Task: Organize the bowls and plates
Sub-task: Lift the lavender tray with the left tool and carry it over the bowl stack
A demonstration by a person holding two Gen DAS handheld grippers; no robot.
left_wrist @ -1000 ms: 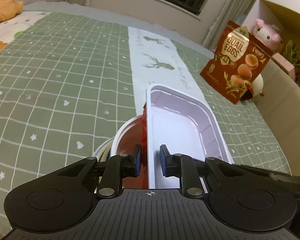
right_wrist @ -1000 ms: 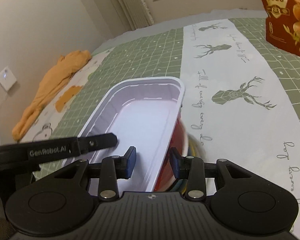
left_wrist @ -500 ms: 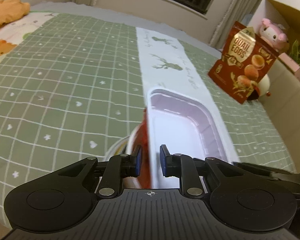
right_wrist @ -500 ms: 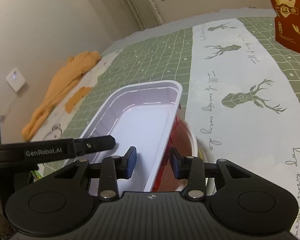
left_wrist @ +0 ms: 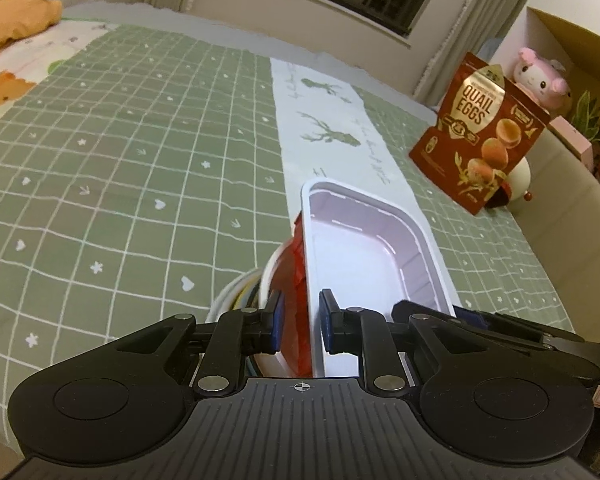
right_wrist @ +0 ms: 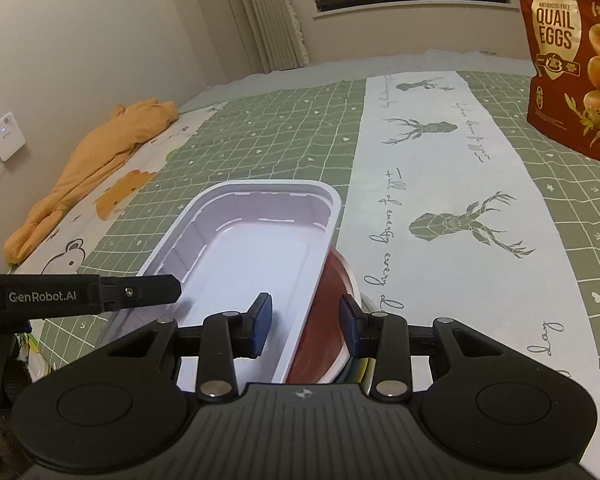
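Note:
A white rectangular tray (left_wrist: 360, 248) (right_wrist: 252, 256) with a red outer side hangs tilted over a round bowl (left_wrist: 269, 276) (right_wrist: 340, 280) that is white-rimmed and dark red inside. My left gripper (left_wrist: 300, 320) is shut on the tray's left wall. My right gripper (right_wrist: 305, 326) is shut on its right wall. Each gripper shows in the other's view: the right gripper (left_wrist: 480, 320) beyond the tray, the left gripper (right_wrist: 140, 290) as a black finger at the tray's left rim. A plate (left_wrist: 236, 298) with coloured stripes peeks out under the bowl.
A green checked tablecloth (left_wrist: 120, 152) with a white deer-print runner (right_wrist: 440, 168) covers the table. A red quail-eggs bag (left_wrist: 480, 140) (right_wrist: 568, 60) stands at the right. Orange cloth (right_wrist: 100, 160) lies at the far left. A cardboard box and a plush toy (left_wrist: 540, 76) stand beyond the bag.
Both grippers keep their hold on the tray. The tray has shifted a little across the table above the bowl, and the right-hand view has rolled slightly.

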